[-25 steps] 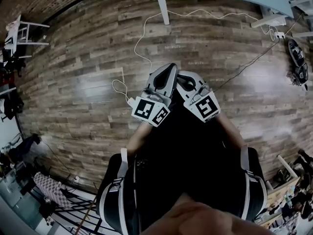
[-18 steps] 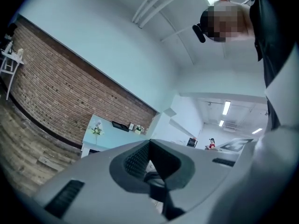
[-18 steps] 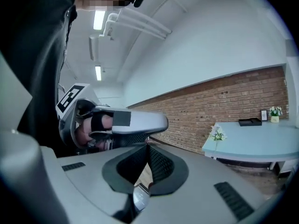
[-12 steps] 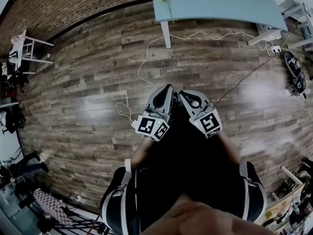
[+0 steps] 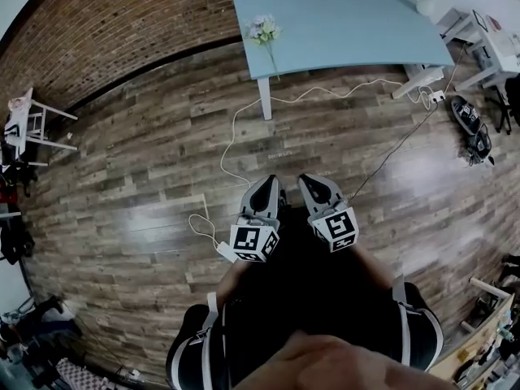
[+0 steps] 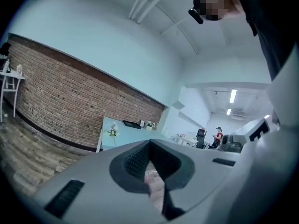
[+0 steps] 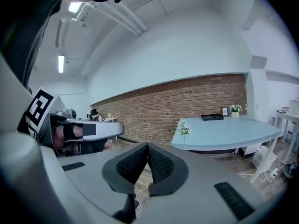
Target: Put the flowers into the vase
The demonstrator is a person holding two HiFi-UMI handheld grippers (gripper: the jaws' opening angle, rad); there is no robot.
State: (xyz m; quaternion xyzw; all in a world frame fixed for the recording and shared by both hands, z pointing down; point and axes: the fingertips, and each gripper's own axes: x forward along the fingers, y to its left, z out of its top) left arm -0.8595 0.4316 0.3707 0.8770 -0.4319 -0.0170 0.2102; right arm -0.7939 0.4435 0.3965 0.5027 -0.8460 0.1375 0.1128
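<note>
A small bunch of pale flowers lies at the near left corner of the light blue table; it also shows as flowers in the right gripper view and flowers in the left gripper view. My left gripper and right gripper are held side by side over the wooden floor, well short of the table. Both are shut with nothing between the pads. A small white pot with a plant stands at the table's far side beside a black tray.
White cables run over the wood floor between me and the table leg. A power strip and shoes lie at the right. A brick wall stands behind, a white stool at the left. A person stands far off.
The table has come further into view, and the flowers on it now show. Both grippers sit lower in the picture and closer together, jaws still shut.
</note>
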